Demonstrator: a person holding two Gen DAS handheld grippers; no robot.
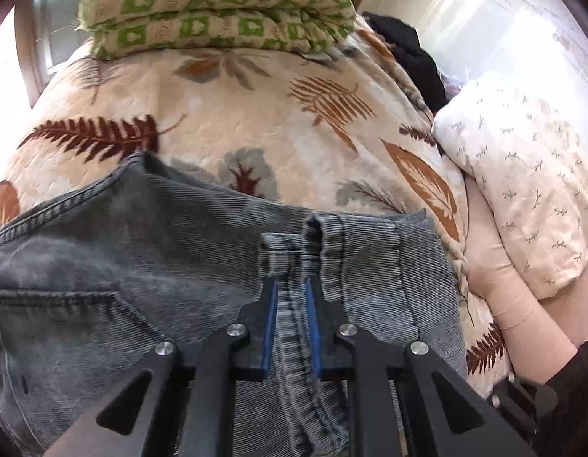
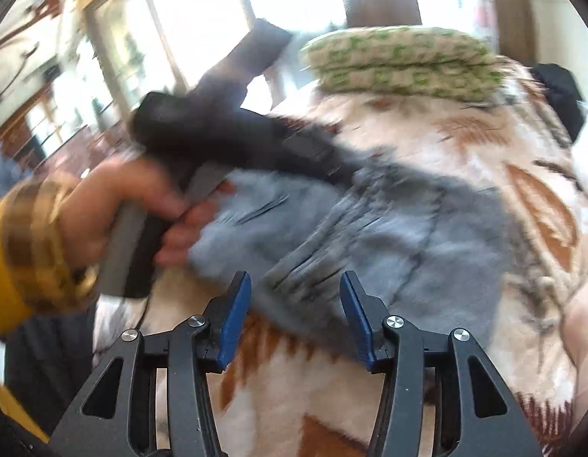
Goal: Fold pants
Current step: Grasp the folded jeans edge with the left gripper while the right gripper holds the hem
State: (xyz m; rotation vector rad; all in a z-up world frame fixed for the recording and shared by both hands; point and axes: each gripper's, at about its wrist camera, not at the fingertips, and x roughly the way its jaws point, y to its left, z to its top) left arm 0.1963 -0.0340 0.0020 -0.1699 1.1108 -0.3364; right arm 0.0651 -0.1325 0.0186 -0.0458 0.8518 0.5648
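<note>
Grey-blue denim pants (image 1: pixel 141 266) lie on a bed covered by a cream leaf-print blanket (image 1: pixel 255 114). My left gripper (image 1: pixel 291 285) is shut on a hem fold of the pants (image 1: pixel 290 251), with denim pinched between its blue pads. In the right wrist view the pants (image 2: pixel 389 236) appear blurred and bunched on the blanket (image 2: pixel 465 144). My right gripper (image 2: pixel 295 285) is open and empty, just short of the near edge of the pants. The left gripper's body (image 2: pixel 233 133) and the hand holding it (image 2: pixel 114 205) reach over the pants from the left.
A folded green-and-cream patterned cushion (image 1: pixel 213 7) lies at the far end of the bed. A dark garment (image 1: pixel 412 53) sits at the far right. A white pillow with small sprigs (image 1: pixel 522 190) lies to the right. Windows stand behind the bed.
</note>
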